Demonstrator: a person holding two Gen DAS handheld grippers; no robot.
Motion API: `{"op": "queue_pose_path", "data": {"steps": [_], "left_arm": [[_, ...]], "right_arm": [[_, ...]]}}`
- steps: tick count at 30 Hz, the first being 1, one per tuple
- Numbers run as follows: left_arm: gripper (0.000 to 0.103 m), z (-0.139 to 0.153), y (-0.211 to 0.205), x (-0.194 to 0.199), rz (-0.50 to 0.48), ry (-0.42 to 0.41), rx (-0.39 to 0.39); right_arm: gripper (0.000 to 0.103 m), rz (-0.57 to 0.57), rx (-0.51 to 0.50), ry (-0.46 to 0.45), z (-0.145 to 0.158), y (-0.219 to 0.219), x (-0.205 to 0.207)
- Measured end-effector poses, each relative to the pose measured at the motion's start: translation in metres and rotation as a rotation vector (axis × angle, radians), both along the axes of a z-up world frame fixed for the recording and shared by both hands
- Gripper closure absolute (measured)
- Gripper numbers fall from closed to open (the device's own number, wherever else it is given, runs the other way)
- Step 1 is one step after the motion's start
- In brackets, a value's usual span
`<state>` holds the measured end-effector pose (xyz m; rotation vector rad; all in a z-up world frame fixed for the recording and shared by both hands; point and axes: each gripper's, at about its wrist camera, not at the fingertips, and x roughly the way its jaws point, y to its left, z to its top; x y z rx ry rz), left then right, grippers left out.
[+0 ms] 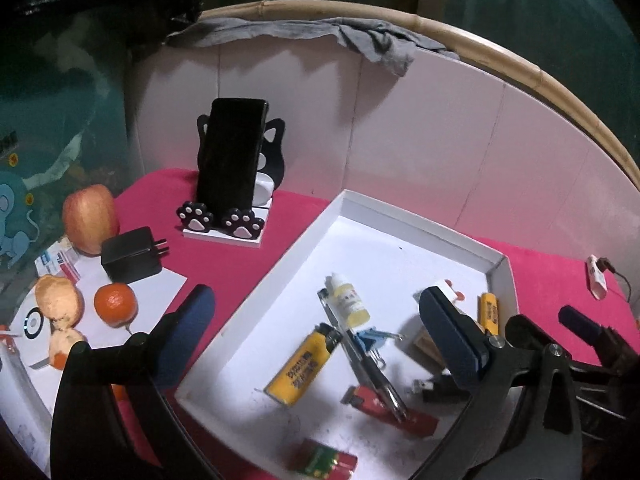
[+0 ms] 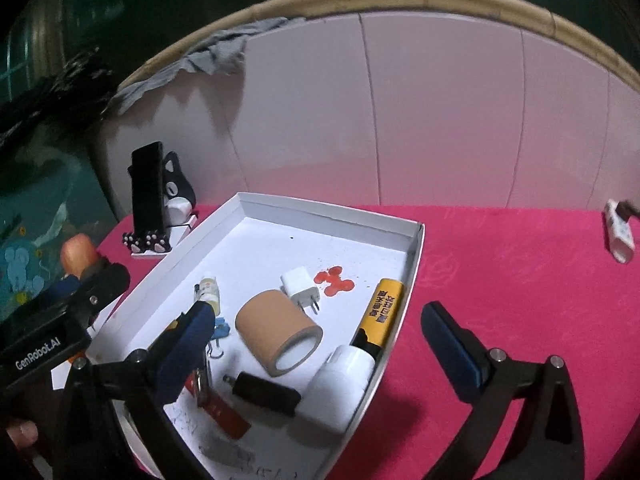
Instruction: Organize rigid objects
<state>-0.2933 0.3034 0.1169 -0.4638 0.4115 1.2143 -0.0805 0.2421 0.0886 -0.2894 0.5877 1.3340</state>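
A: How far along is the tidying?

B: Well along, I judge. The white tray (image 2: 412, 236) on the pink table (image 2: 500, 280) already holds the tape roll (image 2: 280, 328), a white plug (image 2: 300, 286), two yellow lighters (image 1: 302, 364), a dropper bottle (image 1: 350, 300) and more.

A: What is left?

B: The black charger (image 1: 130, 256) sits outside, left of the tray near the apple (image 1: 90, 218), and a white adapter (image 2: 618, 236) lies well apart on the right.

A: And the grippers?

B: The left hand-held gripper (image 1: 316, 332) and right hand-held gripper (image 2: 320, 344) both hang released, empty, over the tray.
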Motion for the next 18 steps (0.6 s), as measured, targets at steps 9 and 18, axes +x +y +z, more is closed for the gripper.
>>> {"op": "queue_pose_path", "data": {"steps": [9, 18], "left_arm": [[0.000, 0.014, -0.045, 0.014, 0.033, 0.127, 0.101], [0.000, 0.025, -0.080, 0.011, 0.020, 0.028, 0.109]], "right_arm": [[0.000, -0.121, 0.087, -0.230, 0.014, -0.049, -0.012], [0.000, -0.140, 0.164, -0.200, 0.026, -0.099, -0.005]]}}
